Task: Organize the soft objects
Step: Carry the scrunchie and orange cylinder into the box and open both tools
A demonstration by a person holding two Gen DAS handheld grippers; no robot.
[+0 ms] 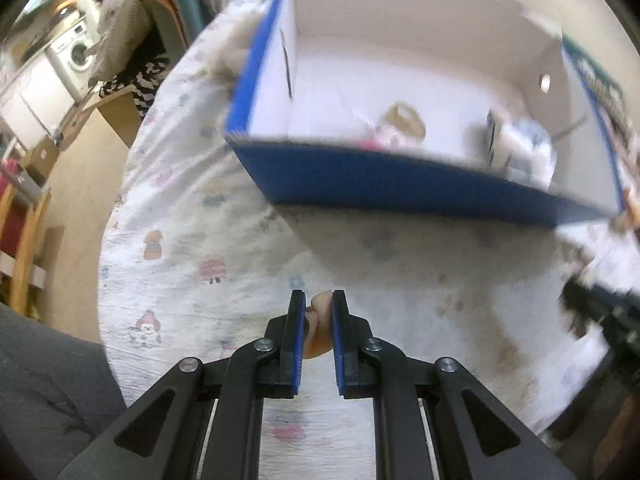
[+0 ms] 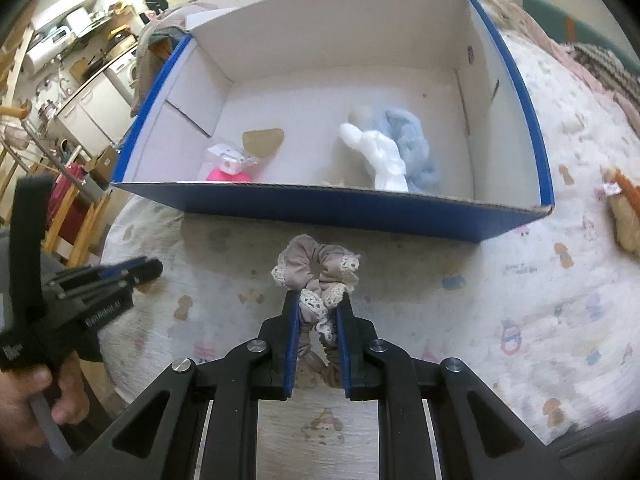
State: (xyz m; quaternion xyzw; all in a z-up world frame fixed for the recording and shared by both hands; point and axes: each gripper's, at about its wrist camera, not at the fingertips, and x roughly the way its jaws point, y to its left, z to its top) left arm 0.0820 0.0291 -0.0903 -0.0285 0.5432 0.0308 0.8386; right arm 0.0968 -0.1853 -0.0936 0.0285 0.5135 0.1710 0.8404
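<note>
**Both grippers loaded, box just ahead**

Nearest us, the right gripper (image 2: 318,300) has its jaws closed on a beige scrunchie (image 2: 320,268) w/ cream lace trim; the bunched loop sticks out past the tips and the rest is pinched between the blue pads, above the patterned cloth (image 2: 500,300) that covers the surface. In the left wrist view, the left gripper (image 1: 319,300) has its jaws nearly together on a small peach-toned soft item (image 1: 320,320); only a bit shows between the pads, so we can't tell what it is. From the right wrist view we also see the left gripper at the left edge, w/ a hand (image 2: 36,396) wrapped around its handle.

Just beyond the scrunchie sits the blue box (image 2: 320,204), white inside, its near wall facing us. Inside, left part: a pink item (image 2: 228,176) against the near wall, a small white packet (image 2: 232,158) on top of it, and a flat tan piece (image 2: 262,140) just behind. Right part: a white soft item (image 2: 380,156) lying against a pale blue fabric bundle (image 2: 416,144).

Off to the right, apart from the box, an orange-and-tan plush (image 2: 624,208) lies on the cloth. Far left bg: kitchen units and a washing machine (image 1: 80,54), blurred.
</note>
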